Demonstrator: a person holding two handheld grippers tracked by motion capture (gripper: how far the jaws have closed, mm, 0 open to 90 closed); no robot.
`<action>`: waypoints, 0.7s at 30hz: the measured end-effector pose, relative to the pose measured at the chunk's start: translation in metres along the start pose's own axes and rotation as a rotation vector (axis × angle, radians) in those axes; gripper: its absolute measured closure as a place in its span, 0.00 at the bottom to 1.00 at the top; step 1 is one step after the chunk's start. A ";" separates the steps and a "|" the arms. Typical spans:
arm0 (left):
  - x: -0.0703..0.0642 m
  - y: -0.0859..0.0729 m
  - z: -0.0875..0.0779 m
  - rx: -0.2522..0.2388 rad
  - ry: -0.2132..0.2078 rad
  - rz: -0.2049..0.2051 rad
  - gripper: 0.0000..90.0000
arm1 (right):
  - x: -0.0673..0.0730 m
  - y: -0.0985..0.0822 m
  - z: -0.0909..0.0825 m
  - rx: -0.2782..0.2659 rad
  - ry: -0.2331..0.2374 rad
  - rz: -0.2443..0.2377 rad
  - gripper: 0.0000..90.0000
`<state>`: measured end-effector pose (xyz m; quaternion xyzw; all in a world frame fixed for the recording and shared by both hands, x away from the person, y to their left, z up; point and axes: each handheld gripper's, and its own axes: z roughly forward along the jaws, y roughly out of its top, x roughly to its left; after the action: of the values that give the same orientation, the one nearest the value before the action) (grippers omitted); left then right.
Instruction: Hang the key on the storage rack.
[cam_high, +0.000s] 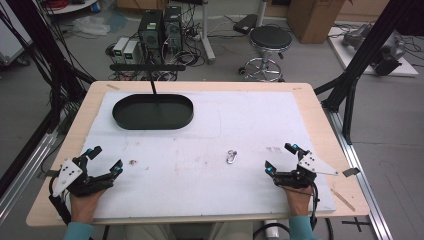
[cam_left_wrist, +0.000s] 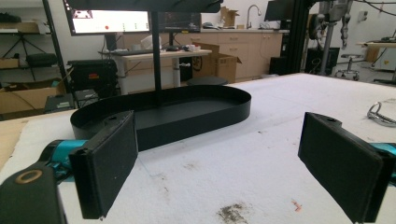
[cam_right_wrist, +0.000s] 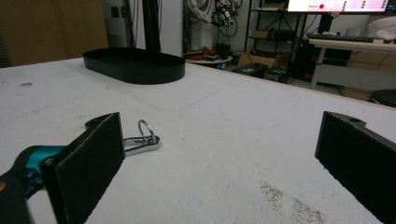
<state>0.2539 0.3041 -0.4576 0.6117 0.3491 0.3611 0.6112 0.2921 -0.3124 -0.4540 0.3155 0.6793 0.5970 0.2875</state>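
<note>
A small silver carabiner clip with a ring (cam_high: 231, 157) lies on the white mat, right of centre; it also lies near my right gripper's left jaw in the right gripper view (cam_right_wrist: 142, 139) and at the right edge of the left gripper view (cam_left_wrist: 382, 113). A black oval tray (cam_high: 153, 111) with an upright post stands at the back left (cam_left_wrist: 187, 109) (cam_right_wrist: 133, 65). My left gripper (cam_high: 105, 159) rests open near the front left, with nothing between its jaws. My right gripper (cam_high: 281, 157) rests open at the front right, a short way right of the clip.
A white mat (cam_high: 200, 150) covers most of the wooden table (cam_high: 65, 150). Small dark stains mark the mat near the left gripper (cam_high: 133, 162) and the right gripper (cam_high: 273, 149). Beyond the table stand a stool (cam_high: 269, 40), computers and cables on the floor.
</note>
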 end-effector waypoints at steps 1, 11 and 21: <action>0.000 0.000 0.000 -0.001 0.000 0.000 0.14 | 0.000 0.000 0.000 0.004 0.003 -0.003 0.01; 0.000 0.000 0.000 -0.006 -0.001 -0.002 0.14 | 0.000 0.000 0.000 0.001 -0.011 0.003 0.01; 0.000 0.000 -0.001 -0.007 -0.001 -0.001 0.14 | -0.004 0.001 0.001 0.015 -0.009 0.039 0.01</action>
<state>0.2534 0.3043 -0.4576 0.6098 0.3477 0.3617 0.6135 0.2957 -0.3143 -0.4527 0.3334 0.6760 0.5961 0.2766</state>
